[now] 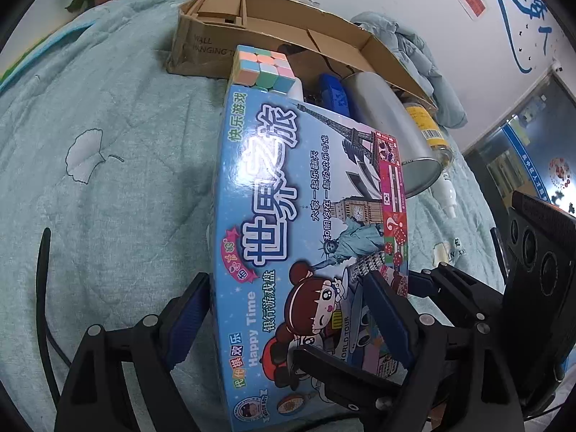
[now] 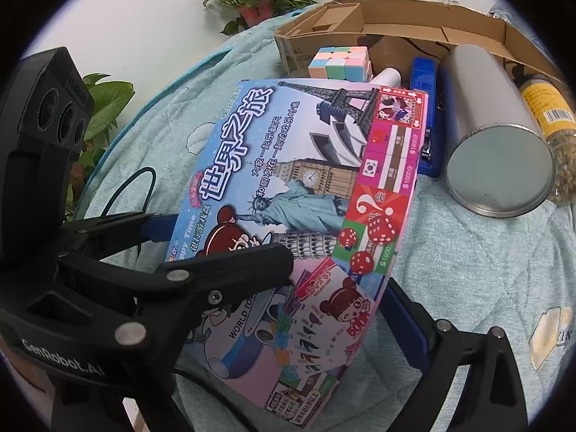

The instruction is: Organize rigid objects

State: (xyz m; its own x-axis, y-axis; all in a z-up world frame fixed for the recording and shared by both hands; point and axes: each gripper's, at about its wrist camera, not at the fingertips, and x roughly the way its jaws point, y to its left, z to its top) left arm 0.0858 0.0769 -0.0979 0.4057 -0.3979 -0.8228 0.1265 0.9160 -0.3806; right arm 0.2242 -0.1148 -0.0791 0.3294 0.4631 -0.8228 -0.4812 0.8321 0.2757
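The board game box (image 1: pixel 306 237) lies on the pale green quilt (image 1: pixel 108 180), its far end by the pastel puzzle cube (image 1: pixel 264 66). My left tongs (image 1: pixel 288 320) pinch its near end, one finger under, one on the lid. My right tongs (image 2: pixel 334 284) stand spread, straddling its pink edge.

Left gripper (image 1: pixel 286 277): angled down and forward. Its left finger (image 1: pixel 187 316) sits at 7 o'clock in its own view, against the side of the game box (image 1: pixel 273 180). The right finger (image 1: pixel 388 320), at 5 o'clock, lies on the box's printed face. The jaws are clamped across that edge.

Right gripper (image 2: pixel 284 288): also angled down, with its jaws spread wide. Its right finger (image 2: pixel 406 320), at 5 o'clock, stands just beside the box's right edge; contact cannot be confirmed. Its left finger is hidden behind the left gripper, which enters that view at 8 o'clock.
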